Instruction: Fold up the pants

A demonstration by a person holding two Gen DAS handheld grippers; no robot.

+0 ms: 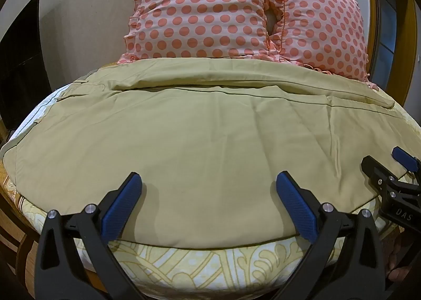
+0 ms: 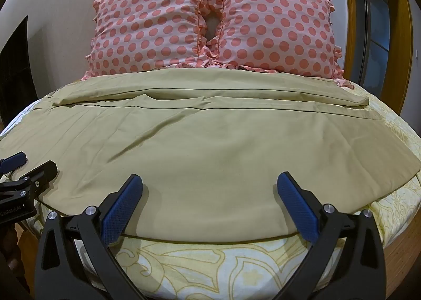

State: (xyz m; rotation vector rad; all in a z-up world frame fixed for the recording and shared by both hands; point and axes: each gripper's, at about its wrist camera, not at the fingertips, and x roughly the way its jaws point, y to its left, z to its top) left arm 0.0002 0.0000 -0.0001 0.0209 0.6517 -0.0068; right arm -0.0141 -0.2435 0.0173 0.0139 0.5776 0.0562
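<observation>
The pants [image 1: 200, 142] are lying spread across the bed [image 1: 200, 265], one leg stacked beside the other in long bands, with the far edge running up against two dotted pillows [image 2: 210, 23] and the near hem sitting just inside the bed's front edge. The cloth is judged to be light, thin and limp: soft creases are showing across it, so it is expected to sag and slide over itself when lifted, and nothing fragile is being risked. The near hem is suggested as the place to be taken, one pinch toward each end, so that the edge can be carried over evenly. The left claw [image 1: 209, 194] is being held wide open, its blue pads poised over the near hem with nothing gripped; whether the tips are brushing the cloth is hard to be sure of under the fisheye bend. The right claw [image 2: 210, 194] is likewise being held wide open and empty, placed over the same hem further along. The two claws are being kept just beside each other, each seen at the edge of the other's view.
</observation>
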